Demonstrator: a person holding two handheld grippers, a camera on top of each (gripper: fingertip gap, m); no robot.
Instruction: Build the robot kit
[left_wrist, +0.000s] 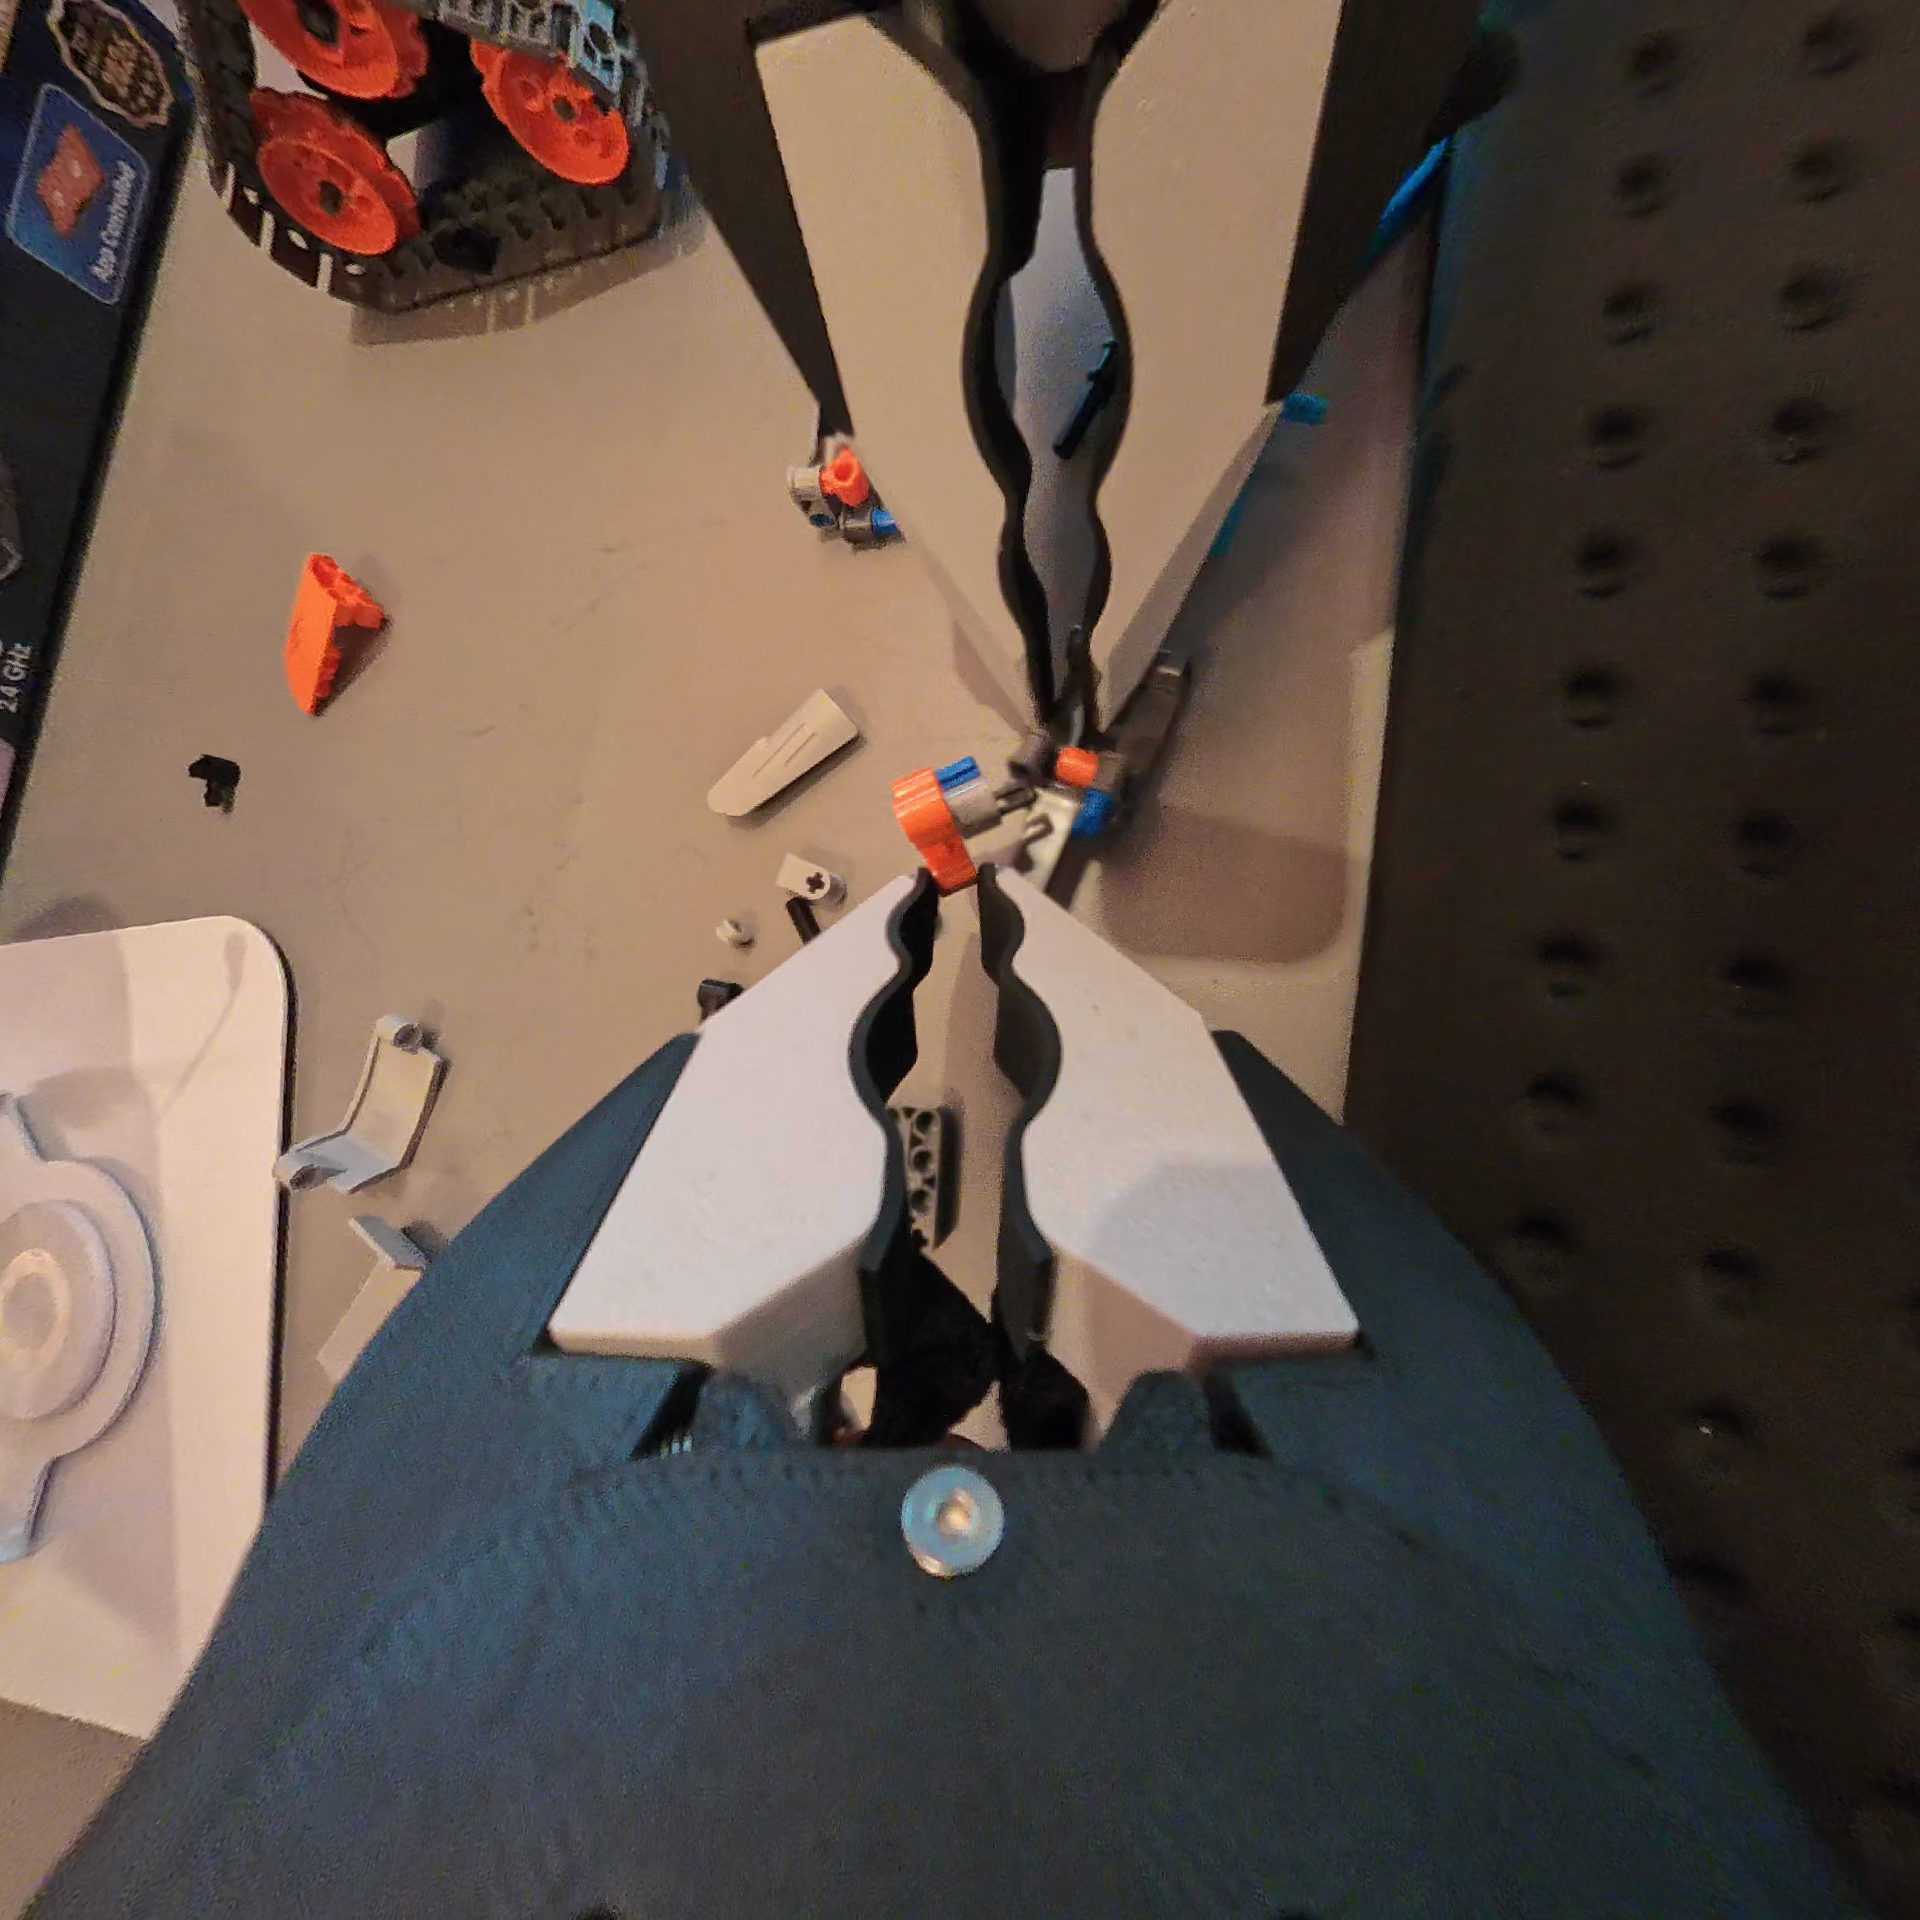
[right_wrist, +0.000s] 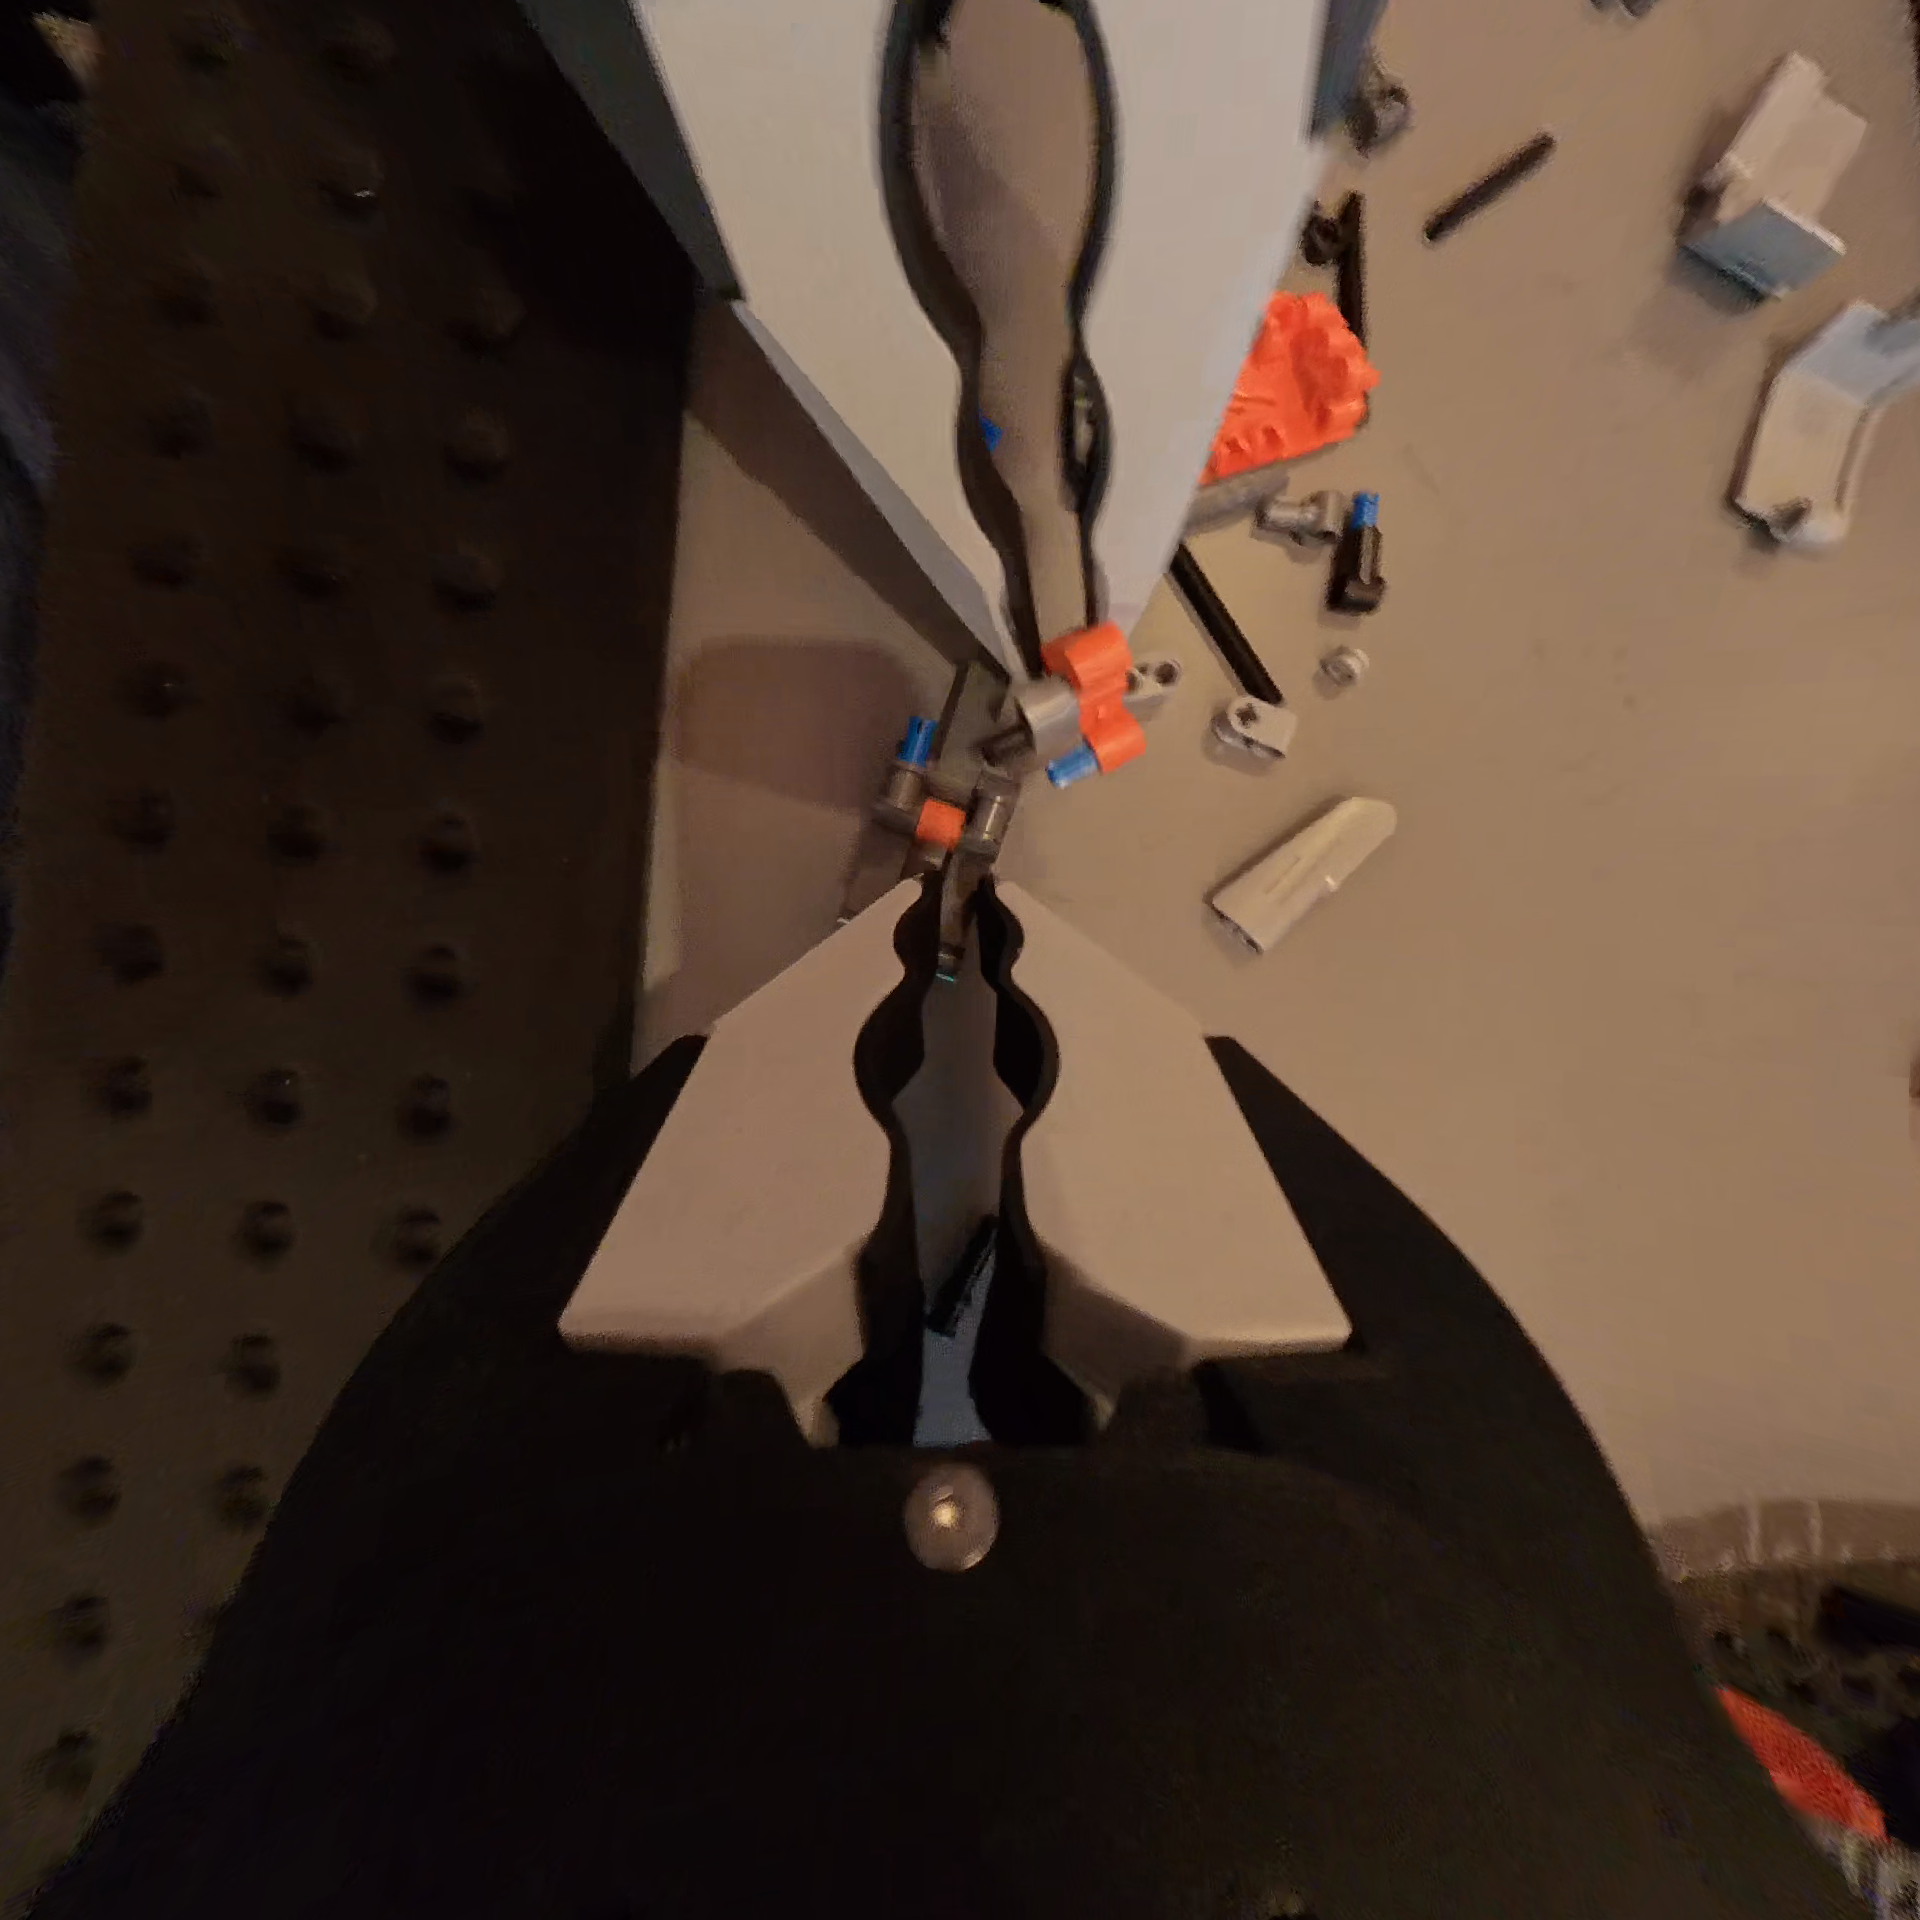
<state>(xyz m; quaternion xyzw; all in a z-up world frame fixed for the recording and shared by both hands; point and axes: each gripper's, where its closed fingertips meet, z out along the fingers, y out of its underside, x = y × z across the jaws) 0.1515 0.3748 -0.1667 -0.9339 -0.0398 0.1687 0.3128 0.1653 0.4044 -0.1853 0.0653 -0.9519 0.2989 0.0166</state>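
My left gripper (left_wrist: 956, 883) is shut on an orange connector (left_wrist: 932, 823) that carries a blue pin and a grey sleeve. My right gripper (right_wrist: 961, 896) is shut on a thin dark grey beam (right_wrist: 958, 920) with an orange bush (right_wrist: 940, 821) and blue pins (right_wrist: 914, 740). The two grippers point tip to tip just above the tan table. The connector and the beam meet between them. The right gripper (left_wrist: 1068, 707) comes in from the top of the left wrist view. The left gripper (right_wrist: 1039, 649), with the connector (right_wrist: 1091, 694), comes in from the top of the right wrist view.
A black studded mat (left_wrist: 1662, 935) borders the table (left_wrist: 540, 582). Loose parts lie around: an orange wedge (left_wrist: 327, 629), a grey panel (left_wrist: 784, 753), a small pin cluster (left_wrist: 844, 494), grey curved pieces (left_wrist: 379, 1107). A tracked model with orange wheels (left_wrist: 416, 156), a box (left_wrist: 73, 260) and a white tray (left_wrist: 156, 1039) stand left. Spacing between my two grippers at the tips: around 4 cm.
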